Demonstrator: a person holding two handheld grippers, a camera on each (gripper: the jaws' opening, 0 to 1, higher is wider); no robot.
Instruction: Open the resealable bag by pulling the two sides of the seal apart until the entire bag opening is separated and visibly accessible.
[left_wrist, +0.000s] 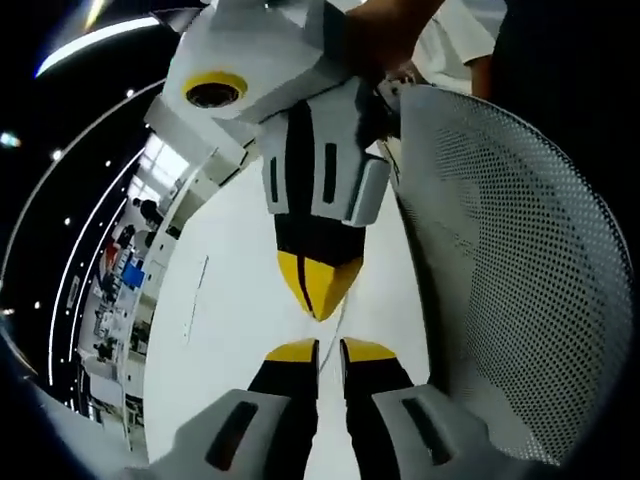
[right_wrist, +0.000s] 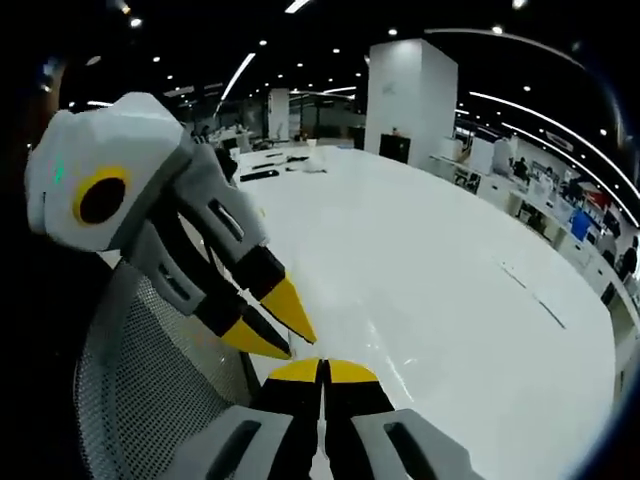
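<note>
Left gripper (left_wrist: 329, 349) jaws nearly together, a thin gap between; right gripper (right_wrist: 322, 371) pinched closed. Tips facing, close, above white table (right_wrist: 440, 290), beside mesh chair (left_wrist: 520, 260). Bag: cannot tell where.

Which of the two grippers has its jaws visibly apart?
The left gripper: a narrow gap shows between its yellow tips, whereas the tips of the right gripper press together.

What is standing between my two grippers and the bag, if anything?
Nothing visible. The left gripper and right gripper face each other nearly tip to tip above the white table. A mesh chair back stands beside them, not between. I cannot make out the bag itself, only a faint thin line by the right gripper's tips.
</note>
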